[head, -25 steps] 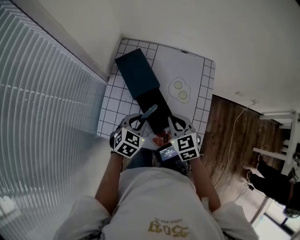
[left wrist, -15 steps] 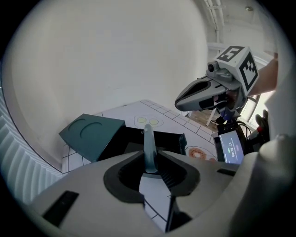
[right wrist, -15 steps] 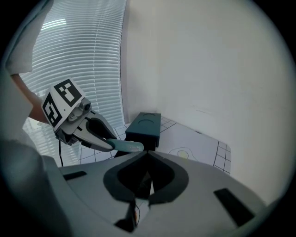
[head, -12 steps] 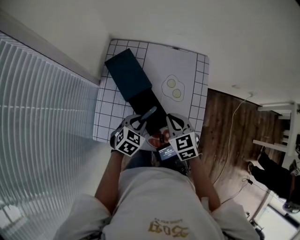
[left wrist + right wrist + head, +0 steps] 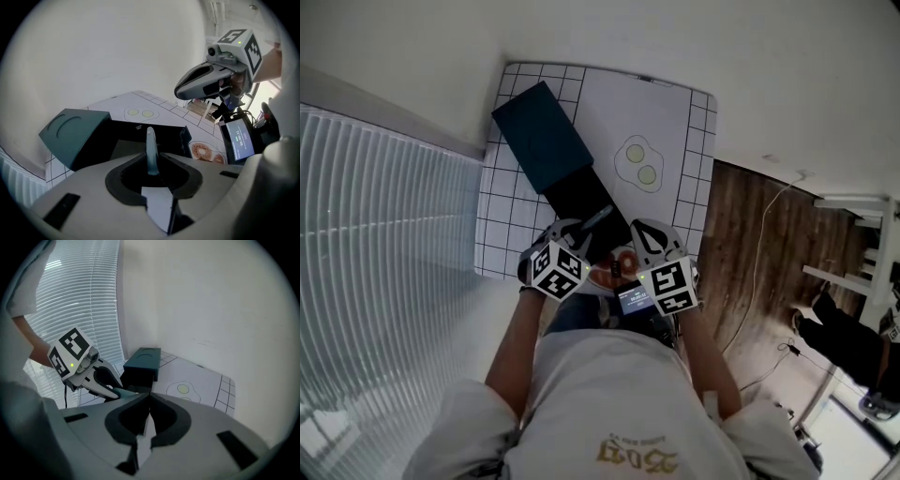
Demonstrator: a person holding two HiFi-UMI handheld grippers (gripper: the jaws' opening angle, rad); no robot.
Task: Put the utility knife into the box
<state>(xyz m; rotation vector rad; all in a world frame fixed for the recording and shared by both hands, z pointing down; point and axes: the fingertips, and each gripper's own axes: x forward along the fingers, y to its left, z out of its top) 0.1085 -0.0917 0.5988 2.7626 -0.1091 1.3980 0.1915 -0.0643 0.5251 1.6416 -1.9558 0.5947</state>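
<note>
L gripper [image 5: 581,239], just closing, holds utility knife [image 5: 150,150]—tip toward box [image 5: 117,130]; R gripper [image 5: 149,397] closed.

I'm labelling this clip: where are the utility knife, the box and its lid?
utility knife [image 5: 151,147], left gripper view, middle of its body.
box [image 5: 126,130], left gripper view, dark inner wall.
lid [image 5: 75,135], left gripper view, teal top face.

- Small screen [image 5: 238,138] just beside the right gripper [image 5: 639,234]: white digits, too small to read surely.
- Shirt [image 5: 639,457] behind that gripper: yellow print, upside down, illegible.
</note>
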